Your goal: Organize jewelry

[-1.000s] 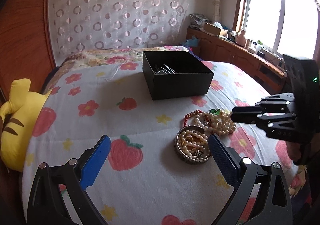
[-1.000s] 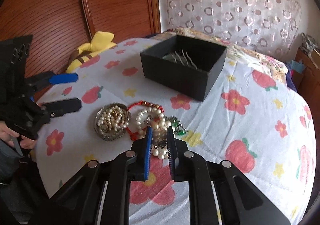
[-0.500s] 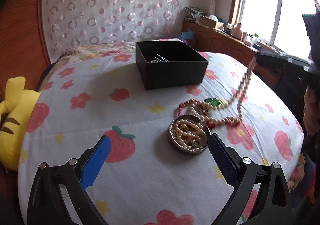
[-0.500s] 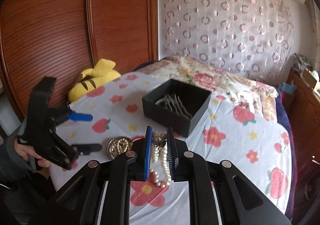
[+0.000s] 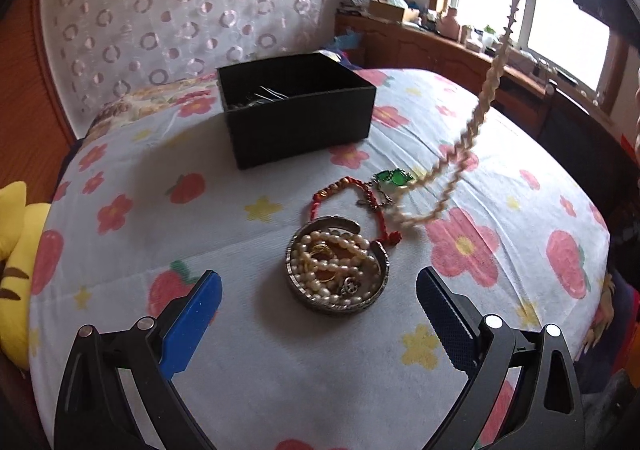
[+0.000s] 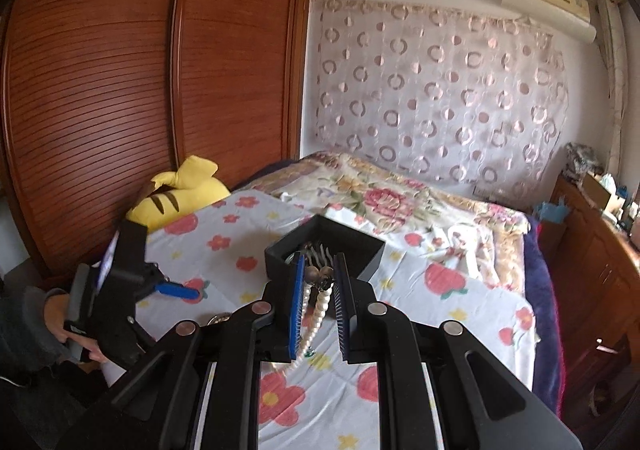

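Pearl is what we have in hand: our right gripper (image 6: 318, 282) pinches a pearl strand (image 6: 316, 314) near its clasp, and the loop hangs down between the fingers. In the left wrist view that strand (image 5: 478, 118) drops from the top right, its lower end blurred and at, or just above, the bedspread (image 5: 240, 330); we cannot tell whether it touches.

Going left to right across the bed: our left gripper (image 5: 320, 306) hangs wide apart and holds nothing. Between its fingers, farther off, sits the round dish (image 5: 337, 264), heaped with pearls and small gold pieces. Just behind it lies a red bracelet (image 5: 344, 194), and beside that a green pendant (image 5: 394, 177), close to the hanging strand.

Farther back stands the black box (image 5: 298, 110), with a few metal pieces already inside, which look like hair combs. We judge that some sorting is done, but most is left. The strand is lifted but not yet over the box, while the bracelet, the pendant and the dish's contents all wait on the bedspread.
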A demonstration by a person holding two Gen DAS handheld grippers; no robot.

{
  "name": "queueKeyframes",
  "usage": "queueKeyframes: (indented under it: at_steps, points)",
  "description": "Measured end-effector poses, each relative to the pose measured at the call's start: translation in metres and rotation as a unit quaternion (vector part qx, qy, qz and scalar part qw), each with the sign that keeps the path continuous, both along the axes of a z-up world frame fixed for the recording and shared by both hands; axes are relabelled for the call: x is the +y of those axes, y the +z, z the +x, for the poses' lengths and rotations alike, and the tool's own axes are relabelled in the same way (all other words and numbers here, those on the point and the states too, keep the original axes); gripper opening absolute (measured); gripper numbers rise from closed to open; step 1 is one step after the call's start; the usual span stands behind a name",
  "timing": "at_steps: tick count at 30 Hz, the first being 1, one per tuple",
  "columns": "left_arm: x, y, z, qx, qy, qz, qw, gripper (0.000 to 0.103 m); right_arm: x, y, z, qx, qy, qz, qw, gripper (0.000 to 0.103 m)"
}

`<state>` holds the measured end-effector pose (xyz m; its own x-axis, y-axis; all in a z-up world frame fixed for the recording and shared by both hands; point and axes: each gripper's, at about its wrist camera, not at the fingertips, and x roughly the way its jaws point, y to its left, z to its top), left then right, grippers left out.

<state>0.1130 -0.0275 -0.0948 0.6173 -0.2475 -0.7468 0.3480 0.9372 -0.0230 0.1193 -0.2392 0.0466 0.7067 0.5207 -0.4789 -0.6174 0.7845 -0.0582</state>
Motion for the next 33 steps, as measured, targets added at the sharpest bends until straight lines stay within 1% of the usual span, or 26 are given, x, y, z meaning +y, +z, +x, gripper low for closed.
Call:
queueKeyframes:
  at_steps: [6, 7, 8, 9, 11, 15, 21, 26, 33]
  points:
    - [-0.009, -0.006, 0.005, 0.007, -0.009, 0.011, 0.9999, 0.094, -0.003, 0.011, -0.002, -0.011, -0.004, -0.004, 1.000, 0.016]
    - [-0.010, -0.006, 0.005, 0.007, -0.009, 0.013, 0.9999, 0.088, -0.004, 0.010, -0.002, -0.011, -0.005, -0.005, 1.000, 0.016]
    - [-0.011, -0.008, 0.006, 0.008, -0.010, 0.018, 0.9998, 0.079, -0.004, 0.009, -0.002, -0.010, -0.005, -0.005, 1.000, 0.016]
    - [-0.011, -0.008, 0.006, 0.009, -0.010, 0.020, 0.9997, 0.074, -0.005, 0.008, -0.001, -0.009, -0.006, -0.006, 1.000, 0.016]
    - [-0.011, -0.010, 0.006, 0.011, -0.012, 0.021, 0.9996, 0.057, -0.004, 0.006, -0.002, -0.006, -0.007, -0.007, 1.000, 0.016]
    - [-0.010, -0.006, 0.002, 0.000, -0.012, 0.024, 0.9996, 0.056, -0.004, 0.002, 0.000, -0.001, -0.009, -0.009, 1.000, 0.016]
    - [-0.005, 0.011, -0.002, -0.023, -0.002, 0.006, 0.9997, 0.056, -0.004, 0.002, 0.002, -0.004, -0.008, -0.008, 1.000, 0.016]
    - [0.000, 0.032, 0.000, -0.045, 0.009, -0.005, 0.9989, 0.057, 0.000, 0.010, 0.007, -0.014, -0.007, -0.007, 1.000, 0.016]
    - [0.009, 0.056, 0.012, -0.068, 0.023, -0.015, 0.9973, 0.056, 0.009, 0.028, 0.023, -0.029, -0.011, -0.008, 0.999, 0.016]
